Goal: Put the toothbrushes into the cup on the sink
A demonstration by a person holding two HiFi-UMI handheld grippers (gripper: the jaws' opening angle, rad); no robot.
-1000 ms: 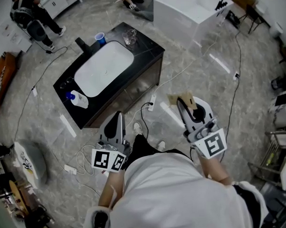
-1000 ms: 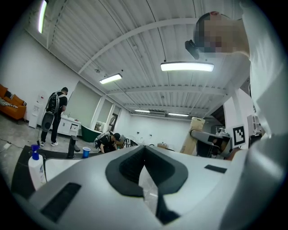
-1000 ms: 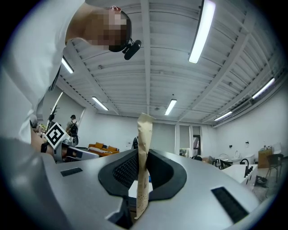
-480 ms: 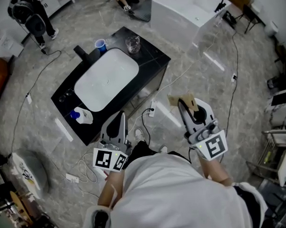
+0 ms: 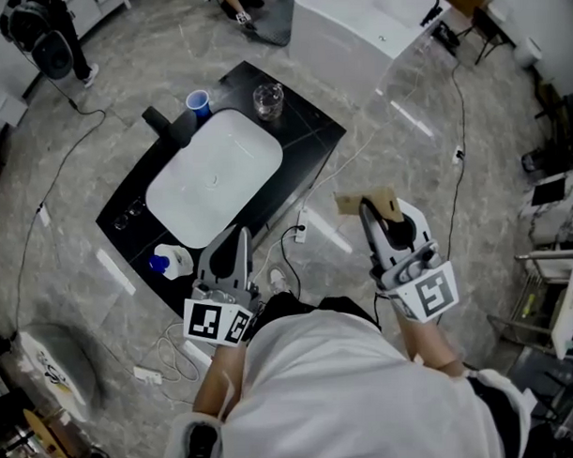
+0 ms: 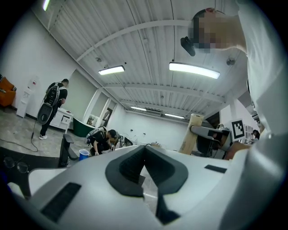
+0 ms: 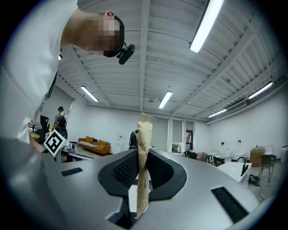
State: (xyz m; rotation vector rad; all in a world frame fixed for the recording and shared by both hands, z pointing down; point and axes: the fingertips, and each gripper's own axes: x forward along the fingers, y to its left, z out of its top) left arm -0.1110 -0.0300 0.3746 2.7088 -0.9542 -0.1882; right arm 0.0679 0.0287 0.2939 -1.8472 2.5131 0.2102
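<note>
A black sink counter with a white basin stands ahead on the floor. On its far rim are a blue cup and a clear glass; the blue cup also shows small in the left gripper view. No bare toothbrush is visible. My right gripper is shut on a flat brown paper packet, which stands upright between the jaws. My left gripper is held near the counter's front edge, jaws shut with nothing in them.
A black faucet rises at the basin's far left. A white bottle with a blue cap lies on the counter's near corner. Cables and a power strip trail over the floor. A white bathtub stands behind. People stand at the far left.
The sink counter has drifted down and right in the head view and looks nearer. Both grippers keep their places and their hold.
</note>
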